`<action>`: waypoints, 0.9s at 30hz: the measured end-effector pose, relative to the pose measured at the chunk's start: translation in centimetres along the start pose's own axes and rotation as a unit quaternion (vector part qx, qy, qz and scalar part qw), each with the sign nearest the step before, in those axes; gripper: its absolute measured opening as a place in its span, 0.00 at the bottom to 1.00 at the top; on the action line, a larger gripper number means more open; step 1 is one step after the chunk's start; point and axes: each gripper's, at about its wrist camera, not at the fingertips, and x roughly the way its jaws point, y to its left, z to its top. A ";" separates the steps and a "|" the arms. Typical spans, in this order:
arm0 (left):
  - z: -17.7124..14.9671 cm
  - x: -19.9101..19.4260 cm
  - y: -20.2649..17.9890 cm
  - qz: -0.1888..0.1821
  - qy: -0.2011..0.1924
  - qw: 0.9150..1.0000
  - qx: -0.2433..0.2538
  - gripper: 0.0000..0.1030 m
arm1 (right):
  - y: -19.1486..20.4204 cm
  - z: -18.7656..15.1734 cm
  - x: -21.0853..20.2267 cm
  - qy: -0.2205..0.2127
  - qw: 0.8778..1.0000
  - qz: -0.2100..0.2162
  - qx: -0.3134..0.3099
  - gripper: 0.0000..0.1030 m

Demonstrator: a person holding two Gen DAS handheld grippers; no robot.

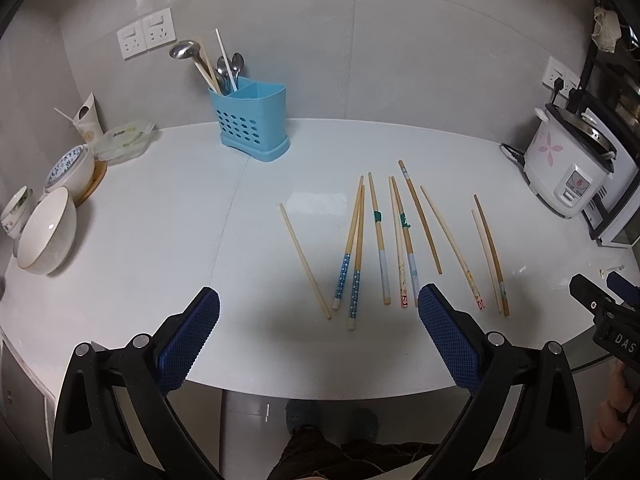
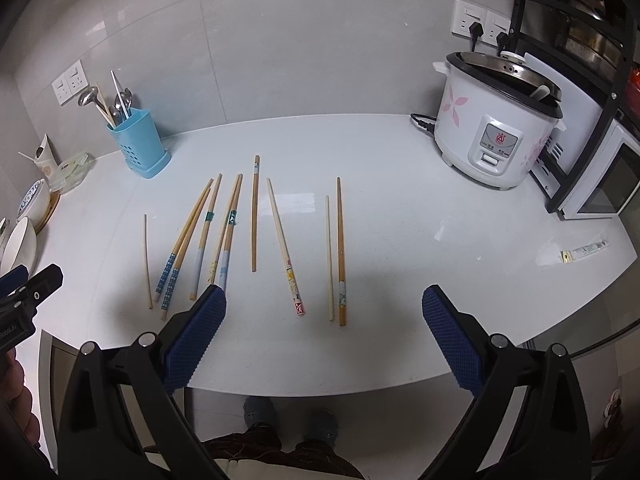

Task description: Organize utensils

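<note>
the chopsticks (image 1: 400, 240) lay loose on the counter (image 1: 160, 240), none picked yet, both the left gripper (image 1: 319, 307) and right gripper (image 2: 324, 304) gaped empty, so next probably needed lowering onto one toward the blue holder (image 1: 252, 120)

White bench (image 2: 400, 184), tiled wall behind. Right rear: white rice cooker (image 2: 496, 120) with pink flower print, plugged into wall socket (image 2: 478, 24). Black rack (image 2: 580, 92) beside it. Left edge: stacked bowls (image 1: 48, 232), paper cup (image 1: 89, 118), clear lidded container (image 1: 122, 140). Double socket (image 1: 146, 38) on left wall.
</note>
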 end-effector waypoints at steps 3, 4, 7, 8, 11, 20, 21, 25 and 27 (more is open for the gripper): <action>0.2 0.2 -0.2 -0.001 0.002 1.000 0.000 0.94 | -0.1 0.0 0.0 0.001 1.000 0.000 0.000 0.92; 0.2 0.2 -0.1 -0.001 0.002 1.000 -0.001 0.94 | -0.1 0.0 0.0 0.001 1.000 0.000 0.000 0.92; 0.2 0.3 0.0 -0.001 0.004 1.000 -0.002 0.94 | -0.1 0.0 0.1 0.001 1.000 0.000 0.000 0.92; 0.2 0.3 0.0 -0.001 0.005 1.000 -0.003 0.94 | -0.1 0.0 0.1 0.001 1.000 0.000 0.000 0.92; 0.4 0.5 -0.3 0.001 0.007 1.000 -0.005 0.94 | -0.1 0.0 0.0 0.001 1.000 0.000 0.000 0.92; 0.4 0.7 -0.3 0.000 0.009 1.000 -0.003 0.94 | 0.0 0.1 0.1 0.001 1.000 0.000 0.000 0.92; 0.4 0.7 -0.3 0.001 0.009 1.000 -0.003 0.94 | 0.0 0.2 0.0 0.000 1.000 0.001 0.000 0.92; 0.4 0.8 -0.4 0.001 0.010 1.000 -0.003 0.94 | -0.1 0.2 0.1 0.001 1.000 0.001 0.000 0.92; 0.4 0.7 -0.4 0.001 0.010 1.000 -0.003 0.94 | -0.1 0.2 0.0 0.000 1.000 0.000 0.000 0.92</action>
